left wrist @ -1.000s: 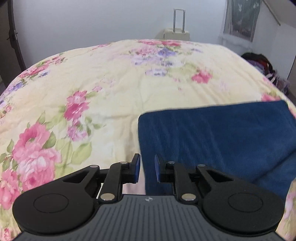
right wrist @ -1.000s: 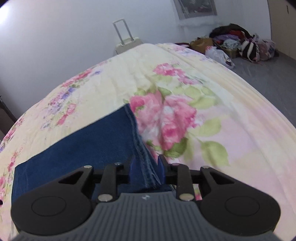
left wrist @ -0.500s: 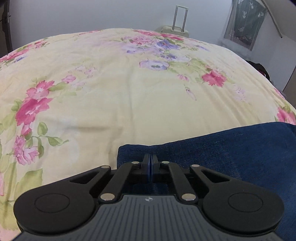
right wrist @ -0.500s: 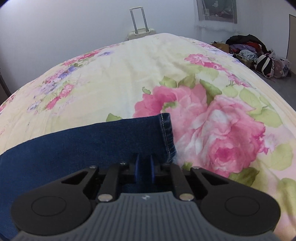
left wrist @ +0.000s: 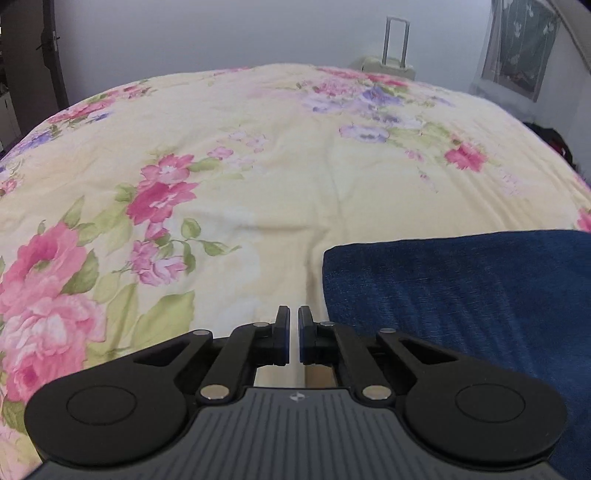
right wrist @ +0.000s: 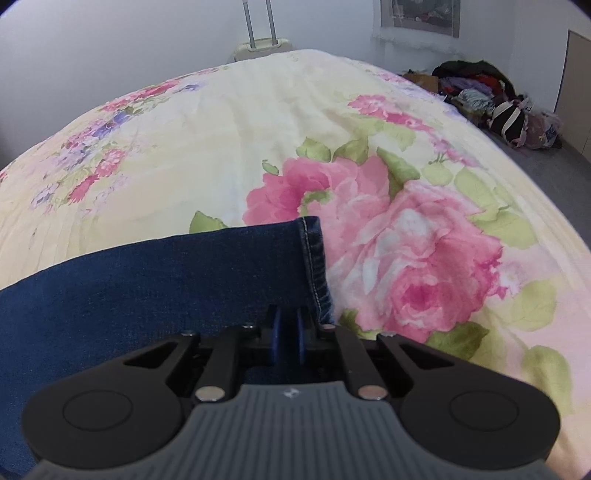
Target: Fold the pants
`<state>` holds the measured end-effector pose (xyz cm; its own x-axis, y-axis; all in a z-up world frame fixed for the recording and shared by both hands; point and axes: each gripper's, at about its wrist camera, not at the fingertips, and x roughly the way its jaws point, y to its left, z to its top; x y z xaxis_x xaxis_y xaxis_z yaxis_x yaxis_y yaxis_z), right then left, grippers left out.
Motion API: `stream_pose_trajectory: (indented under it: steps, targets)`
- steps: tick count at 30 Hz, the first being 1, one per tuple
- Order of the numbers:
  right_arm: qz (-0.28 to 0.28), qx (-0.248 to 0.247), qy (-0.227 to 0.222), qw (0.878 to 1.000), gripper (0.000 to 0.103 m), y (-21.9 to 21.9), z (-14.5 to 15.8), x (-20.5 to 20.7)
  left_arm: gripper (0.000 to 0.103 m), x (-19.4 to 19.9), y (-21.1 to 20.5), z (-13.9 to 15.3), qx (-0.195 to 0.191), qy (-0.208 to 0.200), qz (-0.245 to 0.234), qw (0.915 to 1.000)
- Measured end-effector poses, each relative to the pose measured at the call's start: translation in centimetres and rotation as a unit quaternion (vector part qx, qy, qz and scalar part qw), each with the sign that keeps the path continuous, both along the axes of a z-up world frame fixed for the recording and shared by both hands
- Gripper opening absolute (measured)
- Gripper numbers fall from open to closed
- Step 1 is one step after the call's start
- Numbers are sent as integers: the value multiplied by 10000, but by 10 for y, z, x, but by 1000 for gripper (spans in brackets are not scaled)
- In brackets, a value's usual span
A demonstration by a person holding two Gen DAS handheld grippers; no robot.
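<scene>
As it lies under both cameras, bedspread (left wrist: pixel 295 166): pale yellow, printed with pink roses, purple blossoms and green leaves; it covers the bed and fills most of each view, with soft creases running across the middle
Wall (left wrist: pixel 221 33): plain and pale, behind the far edge of the bed
Floor (right wrist: pixel 546 177): grey, showing past the bed's right side in the right wrist view
Pants (left wrist: pixel 461 295): dark blue denim, lying flat on the near part of the bedspread in a folded band; from the left wrist they fill the lower right, with a rounded corner toward the middle; from the right wrist they fill the lower left
Heap of clothes and bags (right wrist: pixel 480 88): on the floor by the far wall, well apart from the pants
Suitcase (left wrist: pixel 384 68): cream, handle raised, standing beyond the far edge of the bed
Left gripper (left wrist: pixel 293 321): over bare bedspread just beside the pants' corner, not touching the denim; jaws drawn almost together
Right gripper (right wrist: pixel 289 321): low over the pants' end, just inside the hem; jaws nearly closed and have just eased apart a little, with denim pinched between them
Hem (right wrist: pixel 314 266): stitched edge with pale thread, running from the far corner down to the right gripper, against a big pink rose
Pads (left wrist: pixel 285 343): blue, facing each other across a thin slit on the left gripper, with nothing in it
</scene>
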<state>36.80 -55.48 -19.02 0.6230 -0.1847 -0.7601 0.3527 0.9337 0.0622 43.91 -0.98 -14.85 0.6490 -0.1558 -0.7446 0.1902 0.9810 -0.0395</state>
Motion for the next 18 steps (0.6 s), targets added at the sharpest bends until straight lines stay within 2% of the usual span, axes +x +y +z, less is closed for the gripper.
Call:
stream_pose_trajectory:
  steps: [2,4,5,6,8,11,13,16,18]
  targets:
    - [149,-236,-249,9993,13,18,20,-18,4,-22,-4,18,-164,-169,-112,9997]
    - [367,-254,-519,9977,13,39,36,-38,4,-45,-18,29,-236,-310,-434,9983]
    - [463,-198,-632,9967,17,49,41,-48,4,-55,-27,30,-242,-342,-603,9973]
    - [546,-88,-703,9960,18,60,42,-56,4,-64,-35,28,-207,-335,-786,9961]
    - [761,111,-729,9944,17,79,35,-69,5,-74,-49,12,131,-185,-979,9949]
    - [858,-123,-534,9948,17,98,10,-78,6,-73,-48,-19,509,257,-860,9947]
    - [922,-226,-523,9941,16,101,2,-83,6,-69,-43,-27,500,451,-706,9952]
    - [813,-161,-367,9959,15,102,10,-87,5,-79,-47,-7,516,286,-628,9963]
    - [753,8,-408,9963,18,103,23,-101,5,-96,-53,10,116,129,-793,9967]
